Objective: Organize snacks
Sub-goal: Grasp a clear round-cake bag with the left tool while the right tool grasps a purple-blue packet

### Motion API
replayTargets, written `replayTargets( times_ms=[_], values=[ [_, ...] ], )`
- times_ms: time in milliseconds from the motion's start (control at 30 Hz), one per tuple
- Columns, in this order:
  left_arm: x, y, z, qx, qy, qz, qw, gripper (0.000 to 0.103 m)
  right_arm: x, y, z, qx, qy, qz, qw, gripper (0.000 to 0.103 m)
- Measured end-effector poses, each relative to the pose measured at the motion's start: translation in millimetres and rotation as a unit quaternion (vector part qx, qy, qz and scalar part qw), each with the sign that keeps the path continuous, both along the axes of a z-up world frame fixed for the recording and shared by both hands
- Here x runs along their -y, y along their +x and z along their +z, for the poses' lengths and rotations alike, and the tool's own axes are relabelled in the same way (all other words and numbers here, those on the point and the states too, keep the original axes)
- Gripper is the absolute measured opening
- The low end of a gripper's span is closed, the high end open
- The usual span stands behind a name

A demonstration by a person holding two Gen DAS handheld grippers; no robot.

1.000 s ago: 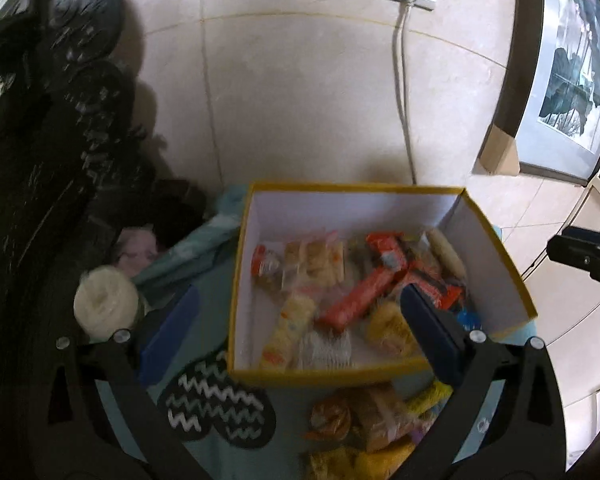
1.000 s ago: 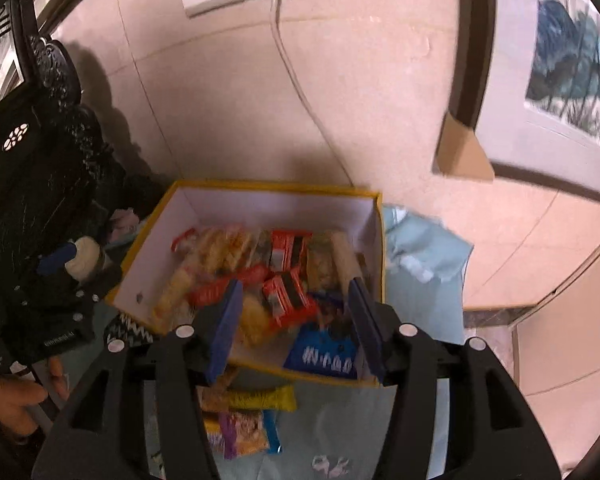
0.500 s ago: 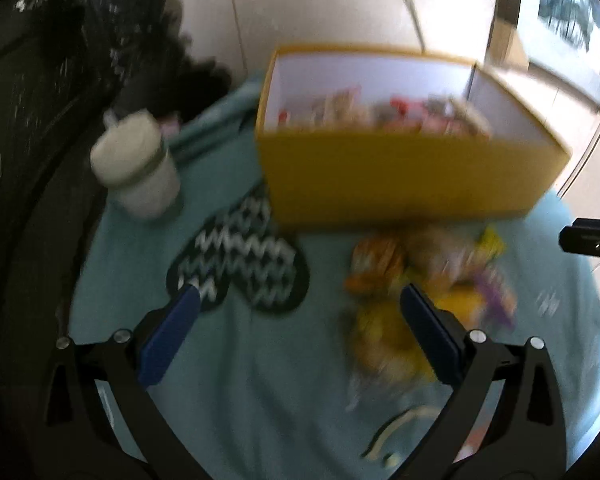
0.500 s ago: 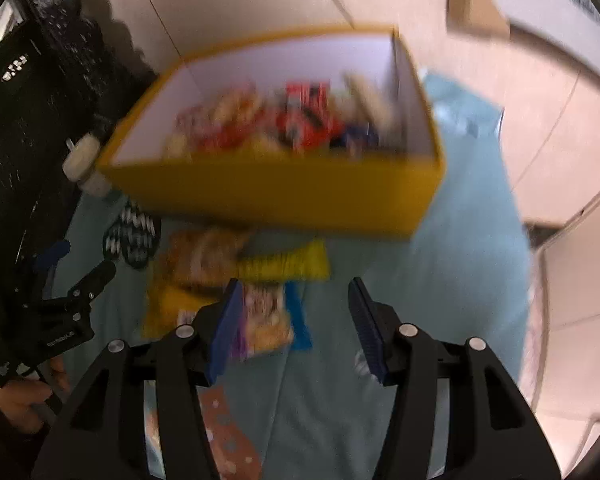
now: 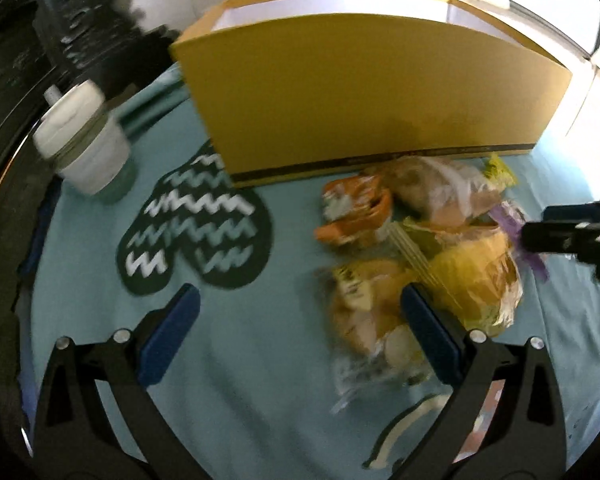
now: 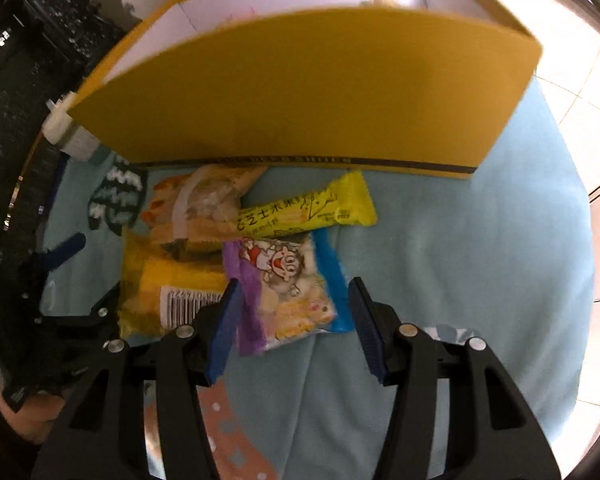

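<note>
A yellow cardboard box (image 5: 372, 92) (image 6: 300, 92) stands on the teal cloth; its contents are hidden by its front wall. Loose snack packets lie in front of it: an orange packet (image 5: 354, 208), a yellow bag (image 5: 476, 276) (image 6: 168, 280), a long yellow bar (image 6: 308, 210) and a purple-and-blue cartoon packet (image 6: 284, 284). My left gripper (image 5: 300, 328) is open low over the cloth, its right finger (image 5: 428, 332) over a snack packet (image 5: 364, 308). My right gripper (image 6: 294, 320) is open, its jaws standing on either side of the cartoon packet.
A white lidded cup (image 5: 84, 144) stands left of the box. A black zigzag heart print (image 5: 196, 232) marks the cloth (image 6: 480, 280). Dark carved furniture (image 5: 16, 48) borders the left. Tiled floor (image 6: 596, 128) lies to the right.
Both grippers have dropped from above the box down toward the cloth. The views now face the box's front wall and the loose packets. Both stay open.
</note>
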State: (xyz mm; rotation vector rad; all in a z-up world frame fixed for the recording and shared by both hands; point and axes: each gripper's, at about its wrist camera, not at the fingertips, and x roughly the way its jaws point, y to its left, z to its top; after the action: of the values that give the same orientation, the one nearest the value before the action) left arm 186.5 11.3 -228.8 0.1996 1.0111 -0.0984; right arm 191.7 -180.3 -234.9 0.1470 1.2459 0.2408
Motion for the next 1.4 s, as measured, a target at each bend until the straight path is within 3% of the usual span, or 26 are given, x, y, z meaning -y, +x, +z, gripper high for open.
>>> replayTargets(
  times_ms=[267,333,400,533,633,733,900,1000,1067,1167,1267,1400],
  values=[
    [-2,4,-10,-0.006,-0.036,0.006,0.9993,0.101,12,1,-11,-0.006,0.023,0.001,1.000,0.060],
    [-2,-1,-8,0.002,-0.020,0.002,0.9998,0.101,12,-3,-14,-0.011,-0.025,0.019,0.999,0.058],
    [-2,-10,-6,0.023,0.021,0.001,0.9995,0.101,11,-11,-12,0.002,-0.059,0.037,0.998,0.054],
    [-20,-17,-4,0.027,0.039,0.039,0.9981,0.101,19,-15,-8,0.009,-0.064,0.021,0.998,0.055],
    [-30,-20,1,0.023,0.018,0.046,0.9985,0.099,19,-16,-3,0.021,-0.053,0.023,0.998,0.055],
    [-23,-21,6,0.027,-0.015,0.016,0.9994,0.099,14,-16,0,0.027,-0.053,0.039,0.997,0.055],
    [-9,-6,-20,-0.016,0.008,-0.001,0.9998,0.099,-1,-11,-10,0.024,-0.075,0.051,0.996,0.058],
    [-20,-3,-29,-0.034,-0.025,0.027,0.9987,0.100,-2,-10,-12,0.019,-0.063,0.050,0.997,0.057],
    [-22,-6,-29,-0.033,-0.034,0.024,0.9986,0.093,-6,-10,-12,0.020,-0.056,0.059,0.996,0.047],
    [-20,-8,-27,-0.030,-0.040,0.004,0.9987,0.084,-13,-10,-7,0.021,-0.042,0.077,0.996,0.042],
    [-24,-7,-27,-0.034,-0.048,0.015,0.9982,0.084,-18,-11,4,0.041,-0.031,0.091,0.994,0.044],
    [-27,-20,-27,-0.032,-0.045,0.025,0.9982,0.086,-30,-3,-2,0.030,-0.048,0.102,0.993,0.047]
  ],
)
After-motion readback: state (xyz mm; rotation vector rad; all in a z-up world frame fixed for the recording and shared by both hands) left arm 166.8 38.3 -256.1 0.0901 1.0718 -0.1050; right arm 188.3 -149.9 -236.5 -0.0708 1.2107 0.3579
